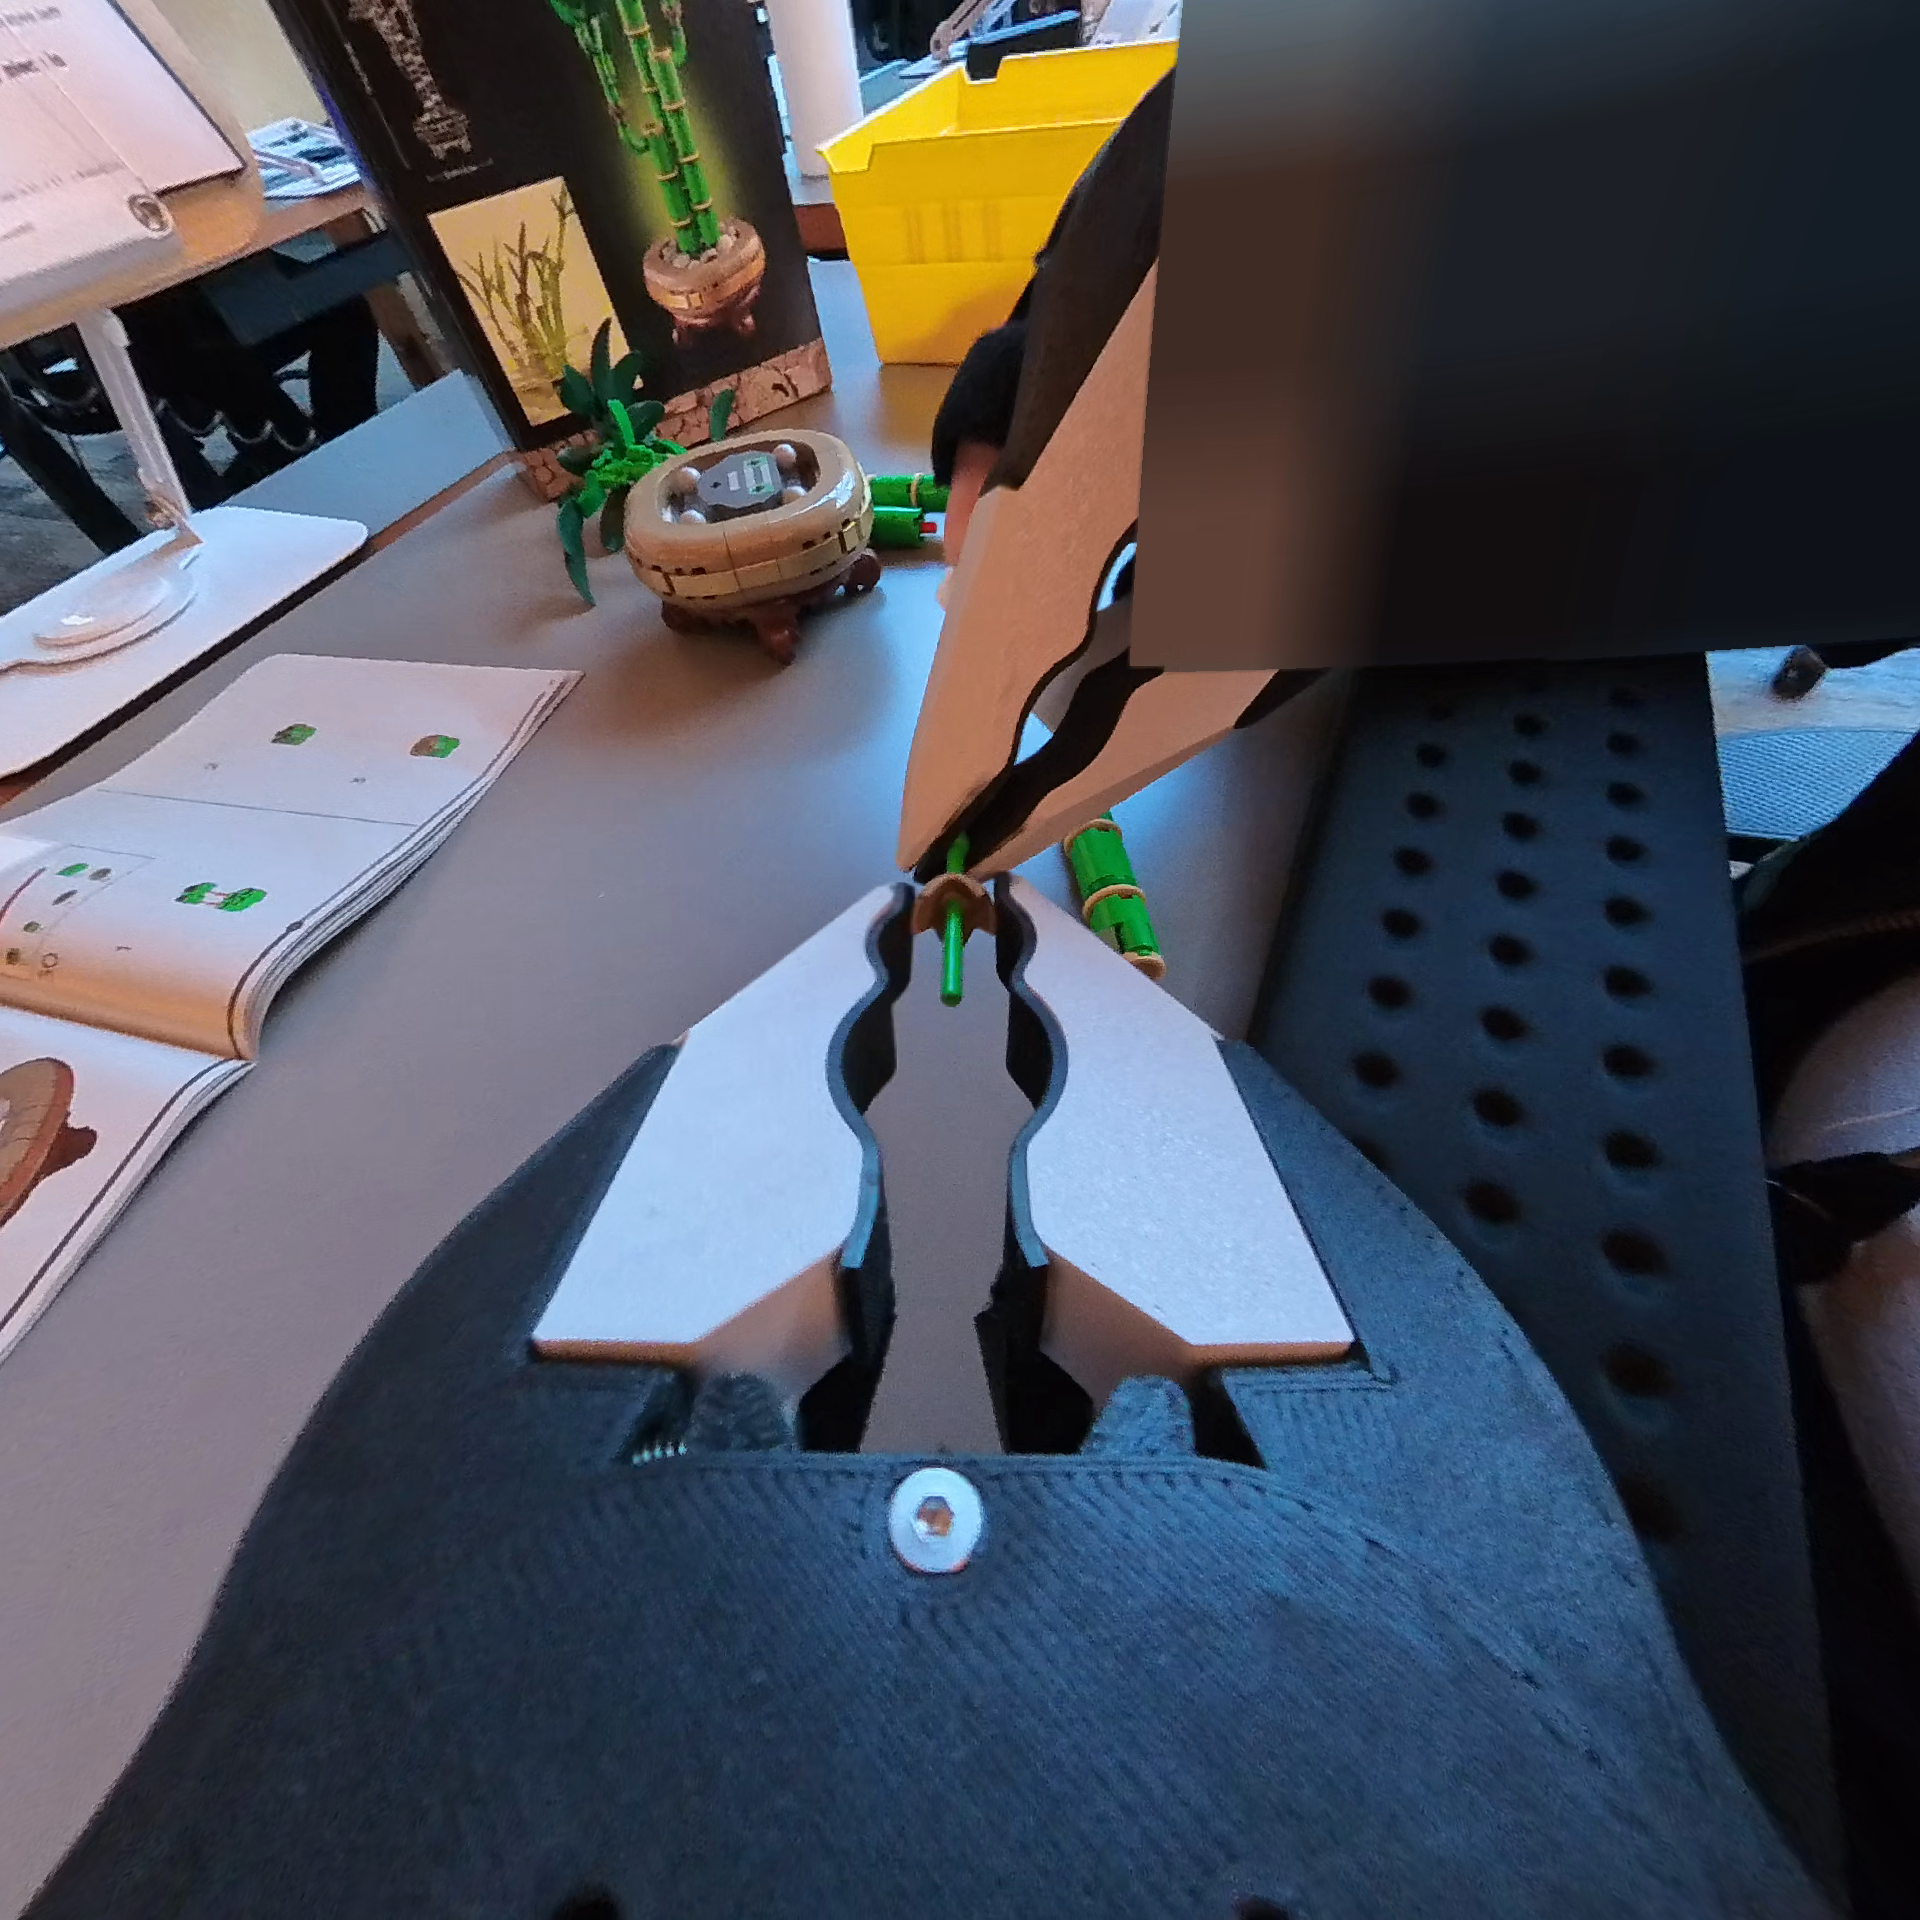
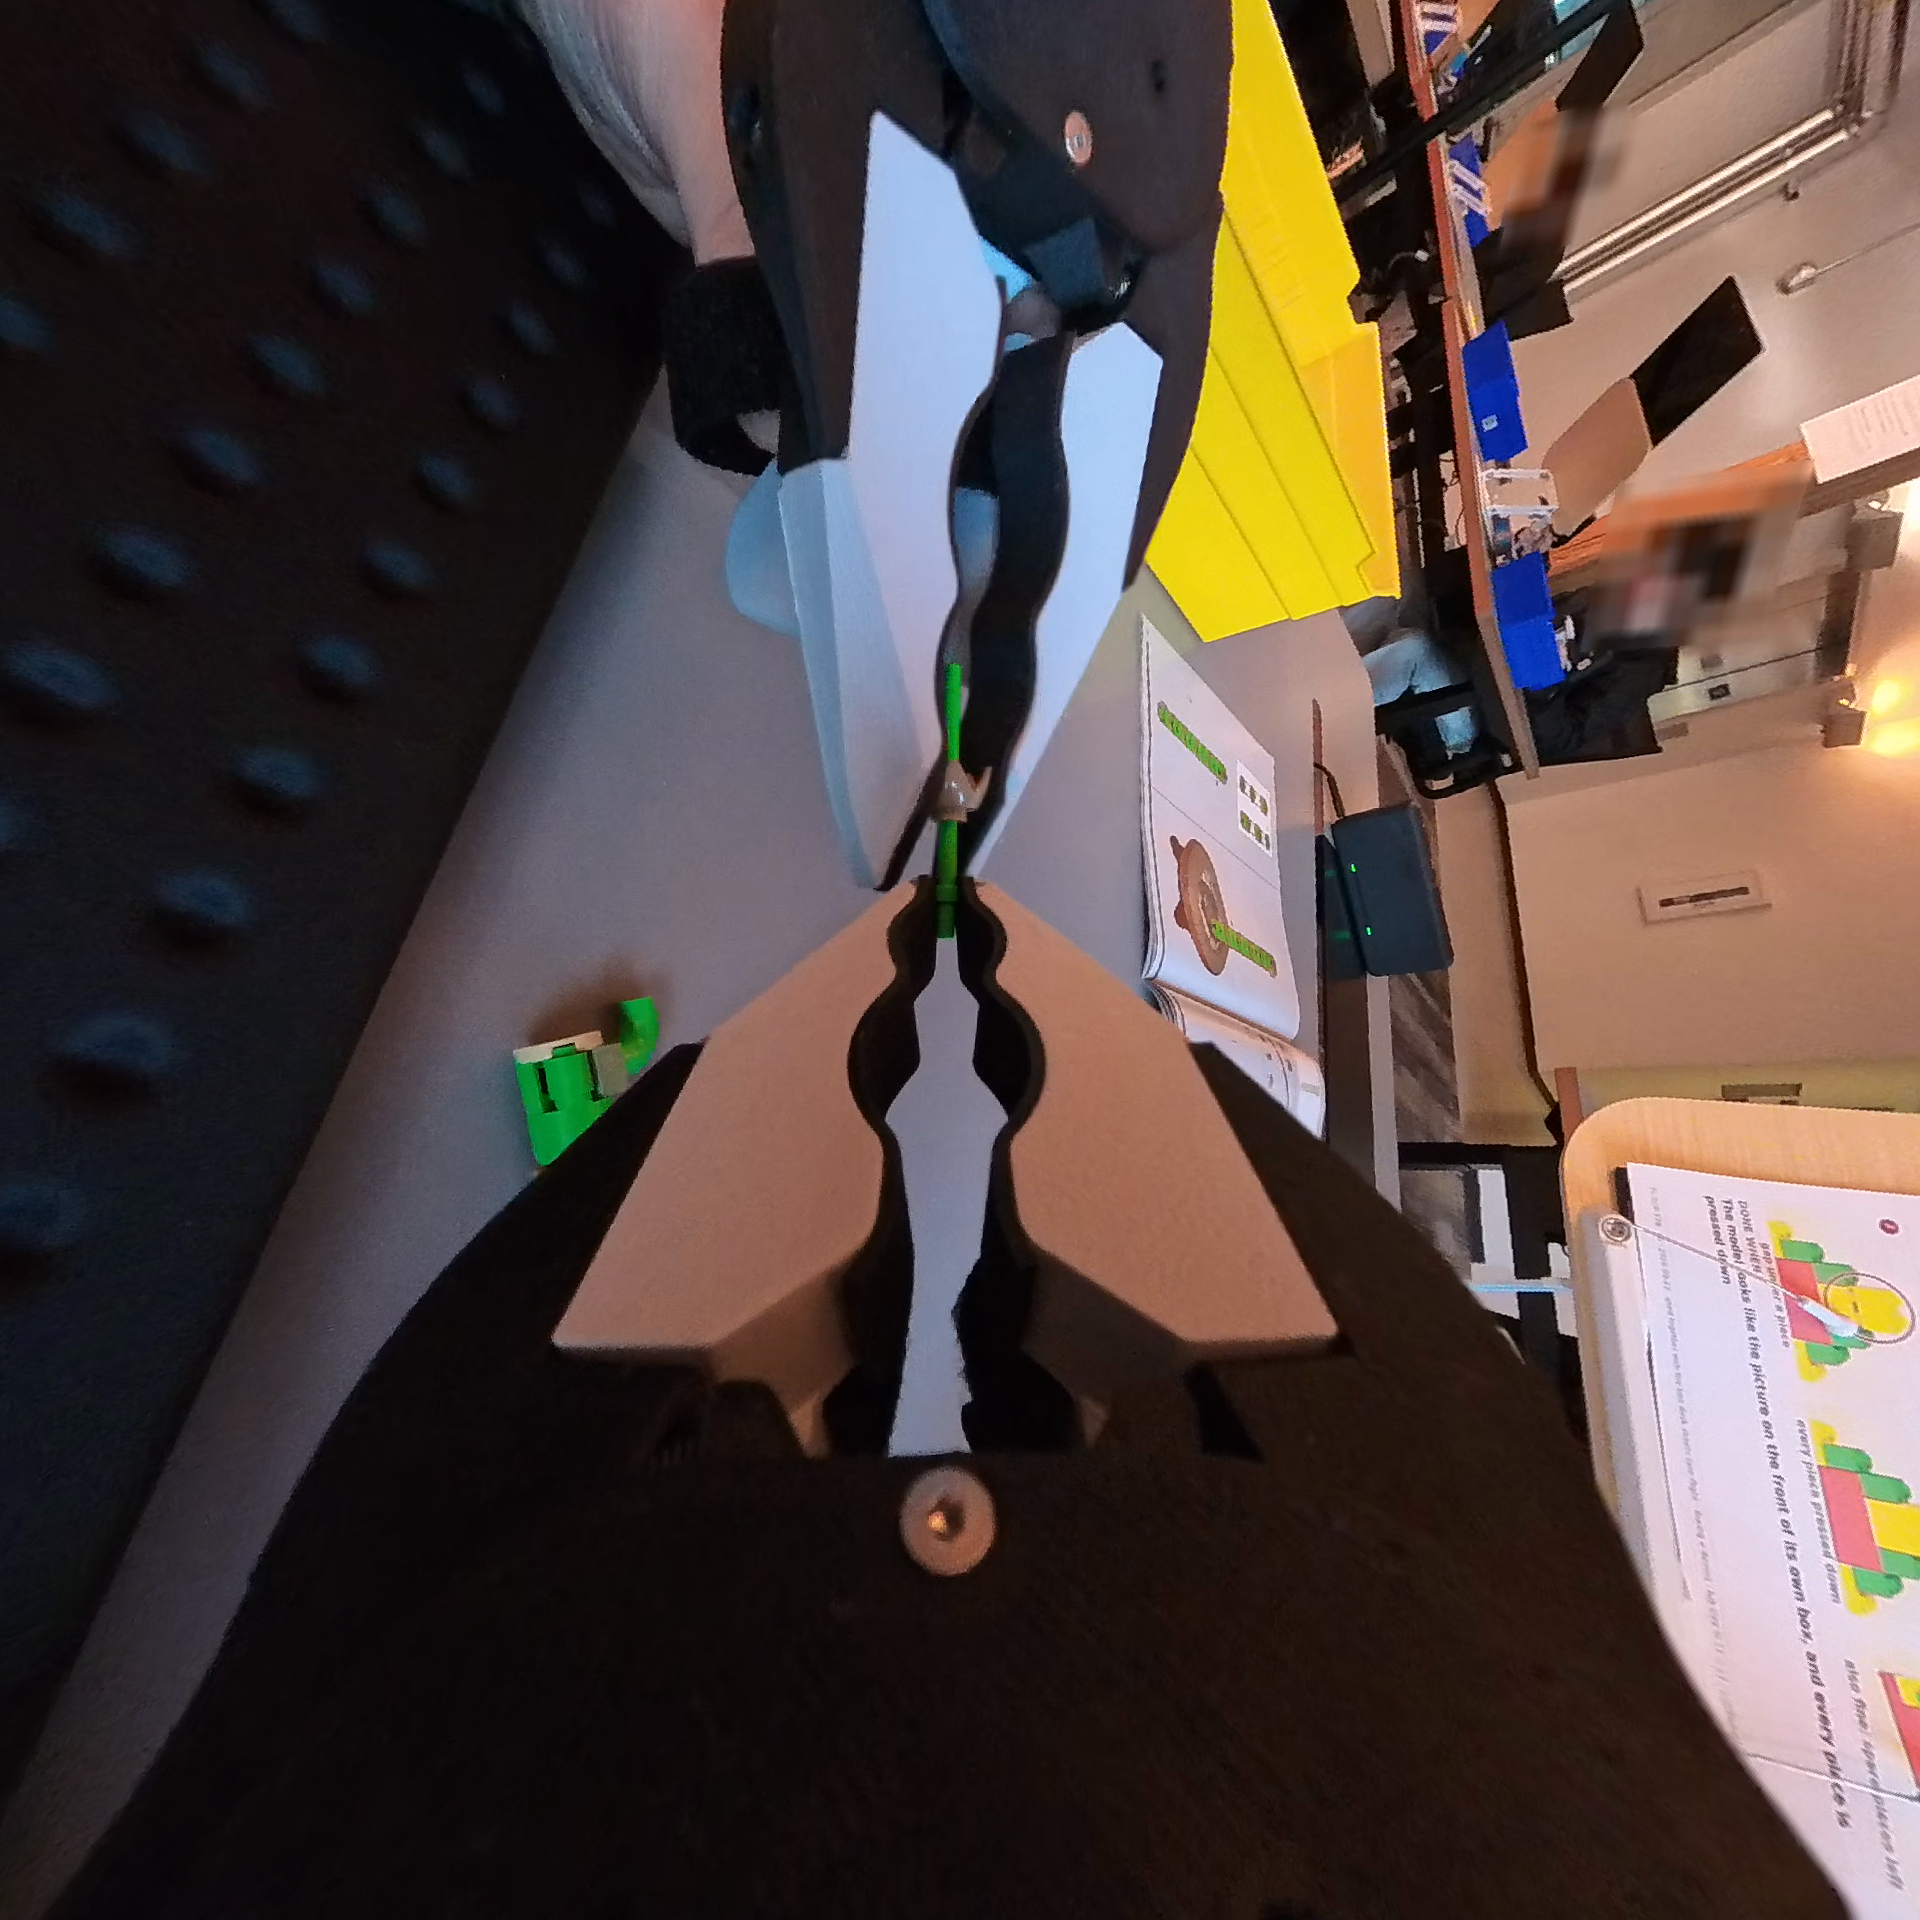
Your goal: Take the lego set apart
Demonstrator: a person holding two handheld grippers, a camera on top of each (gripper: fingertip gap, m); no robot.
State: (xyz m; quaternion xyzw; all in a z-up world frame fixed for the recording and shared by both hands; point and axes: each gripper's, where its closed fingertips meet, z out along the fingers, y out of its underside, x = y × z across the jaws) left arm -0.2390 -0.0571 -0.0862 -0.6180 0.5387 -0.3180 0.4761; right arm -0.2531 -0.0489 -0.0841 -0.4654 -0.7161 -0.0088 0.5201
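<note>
At the centre of the left wrist view, the left gripper (image 1: 951, 899) pinched a tan ring piece (image 1: 953, 902) threaded on a thin green rod (image 1: 951, 951). The right gripper (image 1: 940, 857) came down from the upper right and clamped the rod's far end — the two sets of tips nearly touched above the bench (image 1: 644, 831). Further back, upper centre, the tan lego pot (image 1: 748, 530) stood near a yellow bin (image 1: 956, 208), with a green bamboo segment (image 1: 1112, 883) lying just right of the grippers.
</note>
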